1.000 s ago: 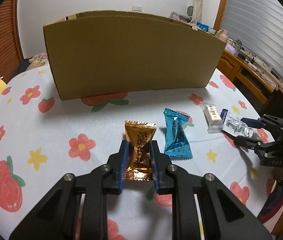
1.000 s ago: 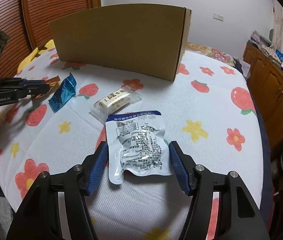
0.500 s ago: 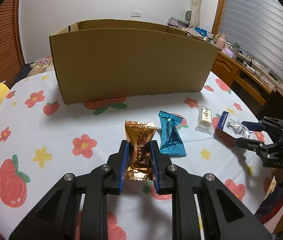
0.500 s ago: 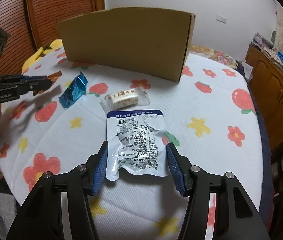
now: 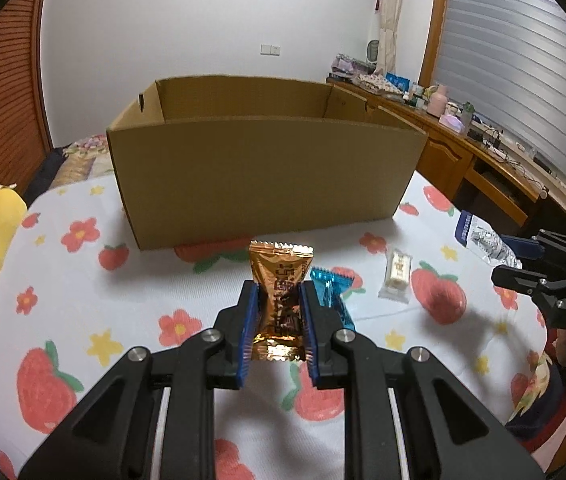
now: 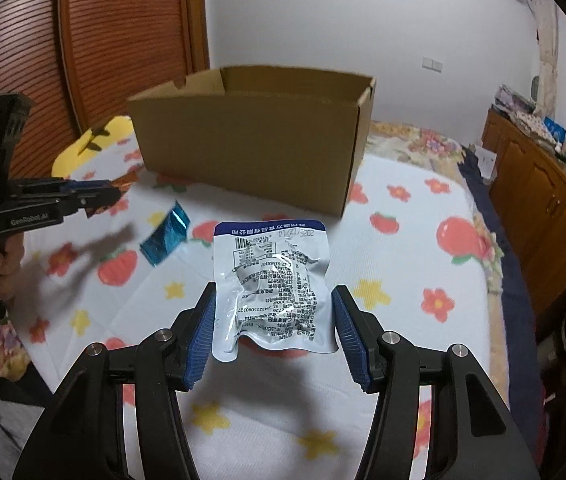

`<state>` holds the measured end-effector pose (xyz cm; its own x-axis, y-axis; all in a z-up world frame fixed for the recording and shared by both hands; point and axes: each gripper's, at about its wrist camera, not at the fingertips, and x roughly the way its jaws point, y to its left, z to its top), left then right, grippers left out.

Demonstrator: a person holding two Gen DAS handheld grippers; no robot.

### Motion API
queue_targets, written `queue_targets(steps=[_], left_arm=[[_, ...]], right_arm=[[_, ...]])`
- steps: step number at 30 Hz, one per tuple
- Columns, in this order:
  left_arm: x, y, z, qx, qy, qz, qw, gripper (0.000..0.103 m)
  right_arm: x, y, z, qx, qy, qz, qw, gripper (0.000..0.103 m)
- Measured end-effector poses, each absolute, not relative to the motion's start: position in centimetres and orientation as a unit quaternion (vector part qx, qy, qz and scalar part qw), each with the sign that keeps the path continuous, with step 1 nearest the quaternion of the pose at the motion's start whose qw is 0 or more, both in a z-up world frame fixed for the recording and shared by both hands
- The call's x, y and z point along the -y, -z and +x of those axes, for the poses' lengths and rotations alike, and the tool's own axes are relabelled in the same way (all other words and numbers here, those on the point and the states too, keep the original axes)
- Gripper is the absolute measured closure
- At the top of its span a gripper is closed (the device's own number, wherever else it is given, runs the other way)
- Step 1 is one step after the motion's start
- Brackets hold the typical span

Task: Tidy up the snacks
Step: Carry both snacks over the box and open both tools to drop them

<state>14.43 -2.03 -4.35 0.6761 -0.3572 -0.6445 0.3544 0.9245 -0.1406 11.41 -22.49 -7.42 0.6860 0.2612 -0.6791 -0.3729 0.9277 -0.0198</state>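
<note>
My left gripper [image 5: 279,312] is squeezed tight on a gold candy bag [image 5: 281,300]. The bag is shiny, brownish gold, with zigzag ends and dark writing down the front. It stands up between my blue pads, lifted off the table [image 5: 83,300].

My right gripper [image 6: 273,330] pinches a white pouch [image 6: 273,280] by its 2 side edges. The pouch has a blue stripe on top, lots of small black writing, and a crinkly clear middle. It is up in the air too, over the table.

A blue candy [image 5: 333,296] lies flat on the flowery cloth, just beside my left gripper. A little clear pack with a white bar [image 5: 397,272] lies further right. Behind them stands a big brown box [image 5: 267,176] with its top open. I cannot see its floor.
</note>
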Motion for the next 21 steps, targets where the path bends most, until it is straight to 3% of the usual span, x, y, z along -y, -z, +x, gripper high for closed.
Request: queue_targets(steps=[21], left_arm=[[1.7,-2.5,17.3,-0.293,0.186,0.015,0.938,0.085]], right_arm=[[19.3,0.7,16.0,-0.284,-0.179,-0.119,0.934,0.046]])
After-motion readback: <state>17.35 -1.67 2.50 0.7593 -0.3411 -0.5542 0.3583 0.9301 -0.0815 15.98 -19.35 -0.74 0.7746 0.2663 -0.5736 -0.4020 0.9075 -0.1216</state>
